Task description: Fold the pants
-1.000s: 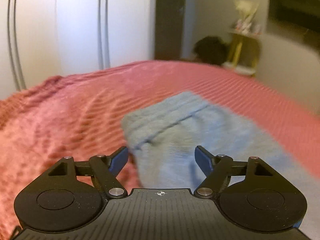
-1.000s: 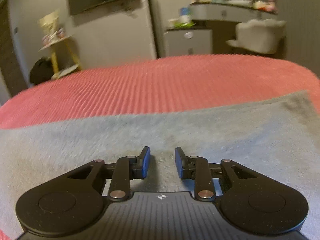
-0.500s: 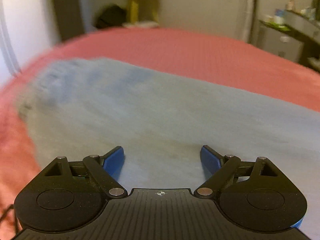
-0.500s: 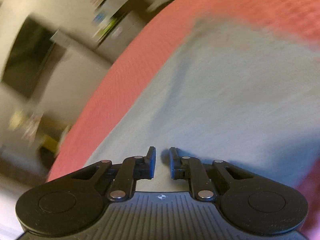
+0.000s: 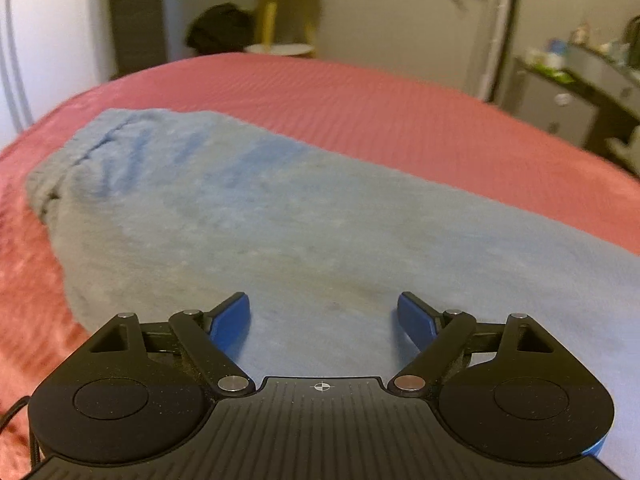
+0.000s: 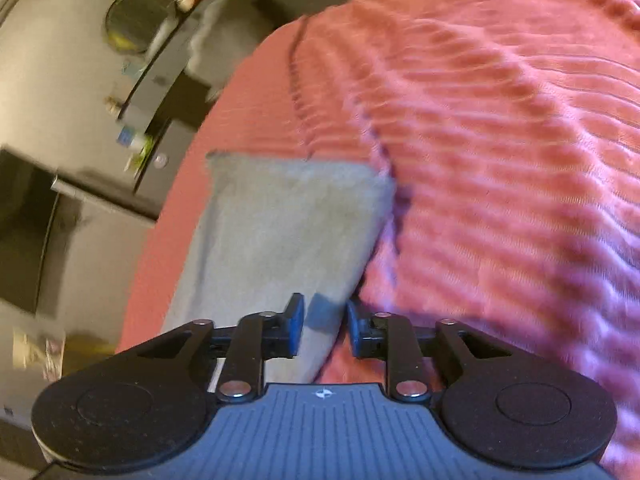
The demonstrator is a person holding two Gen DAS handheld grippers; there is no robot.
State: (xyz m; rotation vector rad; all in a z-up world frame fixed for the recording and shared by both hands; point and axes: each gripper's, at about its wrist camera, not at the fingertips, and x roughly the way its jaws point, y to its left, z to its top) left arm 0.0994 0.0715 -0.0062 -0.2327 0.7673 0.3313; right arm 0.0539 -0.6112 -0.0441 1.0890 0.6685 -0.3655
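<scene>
Pants on ribbed red bedspread

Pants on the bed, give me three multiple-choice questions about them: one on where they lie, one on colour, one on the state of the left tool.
1. Where do the pants lie?
A. on the red bedspread
B. on the yellow side table
C. on the floor

2. What colour are the pants?
A. black
B. light grey-blue
C. white

3. How does the left tool stand?
A. clamped on the fabric
B. out of sight
C. wide apart above the fabric, gripping nothing

Answers:
1 A, red ribbed cover shows all around them.
2 B, pale grey-blue fleece in both views.
3 C, the pants show uncreased between its blue pads.
</scene>
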